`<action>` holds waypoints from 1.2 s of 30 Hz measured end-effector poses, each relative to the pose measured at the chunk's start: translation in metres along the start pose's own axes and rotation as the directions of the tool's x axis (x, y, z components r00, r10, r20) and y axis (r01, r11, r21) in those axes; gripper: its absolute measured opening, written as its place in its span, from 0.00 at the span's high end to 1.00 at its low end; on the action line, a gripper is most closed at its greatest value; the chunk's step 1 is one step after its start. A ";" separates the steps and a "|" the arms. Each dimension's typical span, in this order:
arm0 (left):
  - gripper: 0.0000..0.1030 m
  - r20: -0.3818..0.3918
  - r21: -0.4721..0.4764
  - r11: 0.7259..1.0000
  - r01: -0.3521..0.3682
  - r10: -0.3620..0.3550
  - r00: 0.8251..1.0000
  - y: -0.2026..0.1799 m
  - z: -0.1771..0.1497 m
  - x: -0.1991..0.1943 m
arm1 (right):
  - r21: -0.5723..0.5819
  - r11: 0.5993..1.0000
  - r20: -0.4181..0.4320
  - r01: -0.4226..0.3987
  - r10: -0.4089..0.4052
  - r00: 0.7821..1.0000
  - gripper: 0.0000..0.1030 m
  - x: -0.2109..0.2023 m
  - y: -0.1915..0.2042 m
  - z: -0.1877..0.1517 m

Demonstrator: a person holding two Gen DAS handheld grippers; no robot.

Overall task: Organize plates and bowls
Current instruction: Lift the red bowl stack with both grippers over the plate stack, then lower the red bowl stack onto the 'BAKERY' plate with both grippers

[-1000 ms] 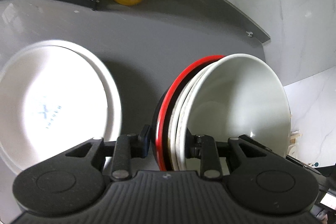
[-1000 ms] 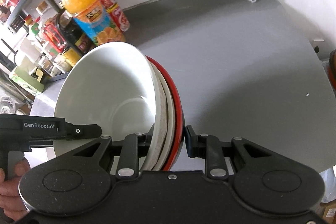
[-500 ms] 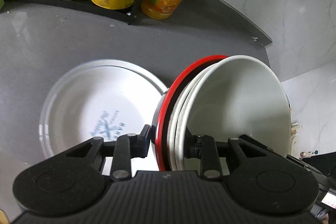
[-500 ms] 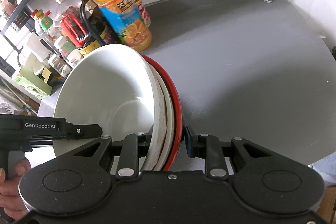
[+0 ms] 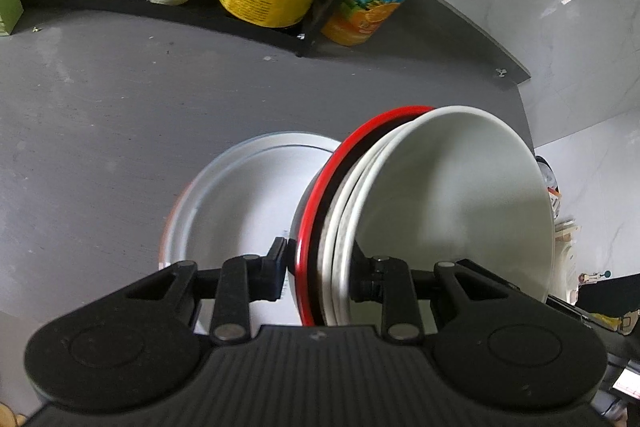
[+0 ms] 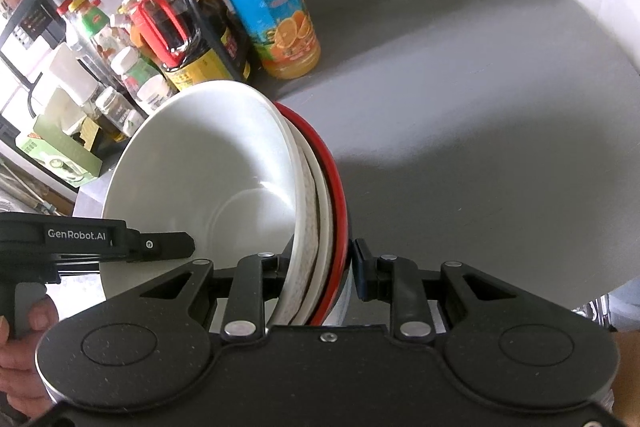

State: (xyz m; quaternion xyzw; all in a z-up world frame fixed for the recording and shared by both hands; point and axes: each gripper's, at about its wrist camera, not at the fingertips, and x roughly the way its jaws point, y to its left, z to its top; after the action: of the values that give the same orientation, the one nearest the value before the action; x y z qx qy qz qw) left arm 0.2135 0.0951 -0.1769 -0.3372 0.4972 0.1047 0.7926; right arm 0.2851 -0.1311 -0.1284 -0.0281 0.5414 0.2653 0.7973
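A nested stack of bowls is held on edge above the grey table: white bowls (image 5: 452, 203) sit inside a black bowl with a red rim (image 5: 316, 195). My left gripper (image 5: 320, 263) is shut on the stack's rim. From the opposite side, my right gripper (image 6: 318, 267) clamps the same stack (image 6: 208, 179), its fingers on either side of the rims. A large white plate (image 5: 248, 203) lies flat on the table, just left of and partly beneath the stack. It is hidden in the right wrist view.
A black wire rack (image 5: 312, 27) crowded with jars and sauce bottles stands at the back. An orange juice bottle (image 6: 272, 7) stands beside it. The grey tabletop (image 6: 480, 107) spreads to the right, ending at a curved edge. A person's hand (image 6: 24, 327) grips the left tool.
Both grippers have carried the bowl stack toward the rack, which now looks nearer. The white plate has shifted from far left to right under the stack. Both grips are unchanged.
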 end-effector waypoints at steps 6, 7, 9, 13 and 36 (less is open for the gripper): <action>0.73 -0.025 0.014 1.000 0.002 -0.002 1.000 0.016 0.005 0.003 | 0.016 1.000 -0.019 0.018 -0.018 1.000 0.76 0.008 0.013 -0.007; 0.73 -0.028 0.015 1.000 0.003 -0.002 1.000 0.018 0.005 0.003 | 0.019 1.000 -0.022 0.020 -0.019 1.000 0.76 0.010 0.014 -0.008; 0.73 -0.033 0.018 1.000 0.003 -0.002 0.999 0.022 0.006 0.004 | 0.025 0.999 -0.026 0.024 -0.023 0.999 0.76 0.013 0.018 -0.010; 0.73 -0.046 0.021 1.000 0.002 -0.001 0.999 0.029 0.008 0.008 | 0.037 0.999 -0.033 0.034 -0.033 0.999 0.76 0.018 0.023 -0.013; 0.68 -0.062 0.045 0.999 0.015 -0.012 0.998 0.038 0.015 0.009 | 0.083 0.995 -0.059 0.048 -0.043 0.997 0.70 0.029 0.031 -0.018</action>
State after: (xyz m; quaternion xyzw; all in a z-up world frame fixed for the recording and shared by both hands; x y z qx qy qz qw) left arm 0.2094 0.1318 -0.1964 -0.3253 0.5215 0.0775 0.7850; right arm 0.2639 -0.0986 -0.1538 -0.0145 0.5737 0.2232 0.7880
